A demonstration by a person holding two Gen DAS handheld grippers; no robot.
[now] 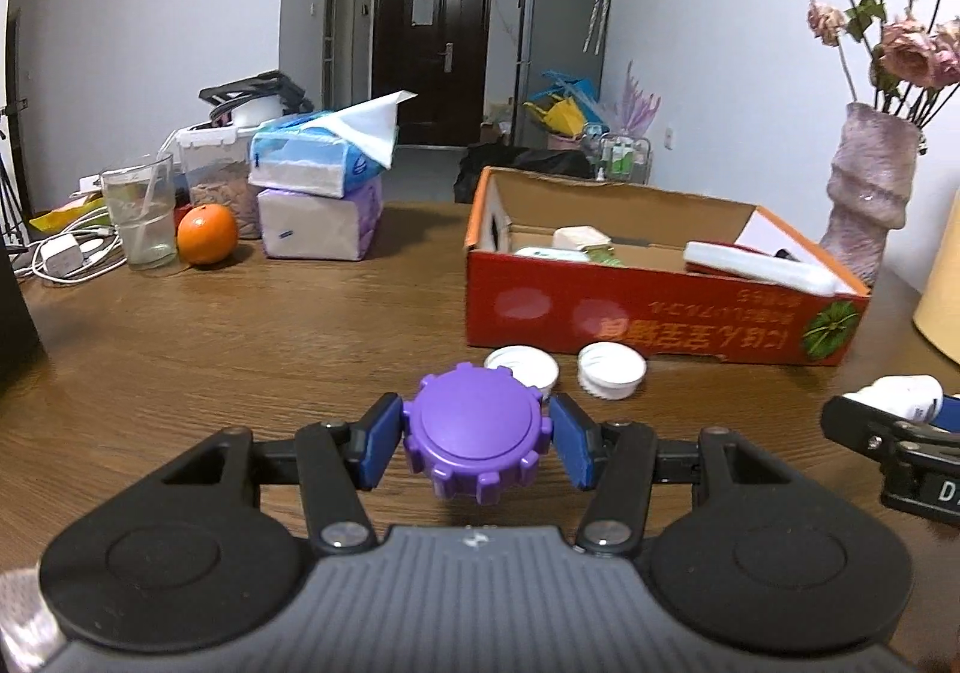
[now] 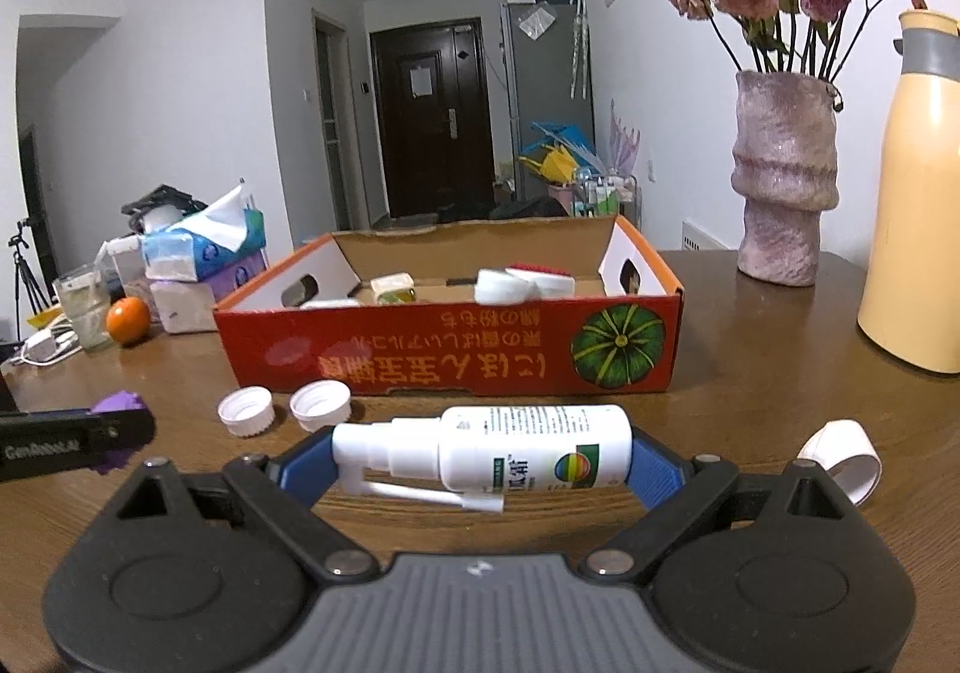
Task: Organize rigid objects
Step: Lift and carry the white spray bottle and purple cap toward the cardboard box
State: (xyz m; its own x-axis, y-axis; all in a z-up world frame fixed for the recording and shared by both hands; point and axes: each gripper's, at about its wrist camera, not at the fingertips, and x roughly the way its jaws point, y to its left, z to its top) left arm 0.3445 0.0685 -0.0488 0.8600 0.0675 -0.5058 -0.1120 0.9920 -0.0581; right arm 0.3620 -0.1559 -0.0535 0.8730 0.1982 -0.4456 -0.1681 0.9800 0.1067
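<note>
Left gripper (image 1: pixel 476 440) tilted downward, blue pads clamped on a purple cap (image 1: pixel 474 433); right gripper (image 2: pixel 483 460) likewise tilted, clamping a spray bottle (image 2: pixel 510 448) crosswise.

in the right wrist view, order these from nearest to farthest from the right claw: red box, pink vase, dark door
1. red box, on the table just ahead of the right claw
2. pink vase, farther back on the right
3. dark door, far down the hallway

A lived-in home, probably a flat's dining area. A wooden table (image 1: pixel 240 325) holds tissue packs (image 1: pixel 318 181), an orange (image 1: pixel 207 233) and a drinking glass (image 1: pixel 139 217) near its far left edge, dried roses in a vase (image 2: pixel 783 181) at the far right. Behind, a hallway leads to a dark entrance door (image 1: pixel 432 48) beside a fridge (image 1: pixel 561 42).
</note>
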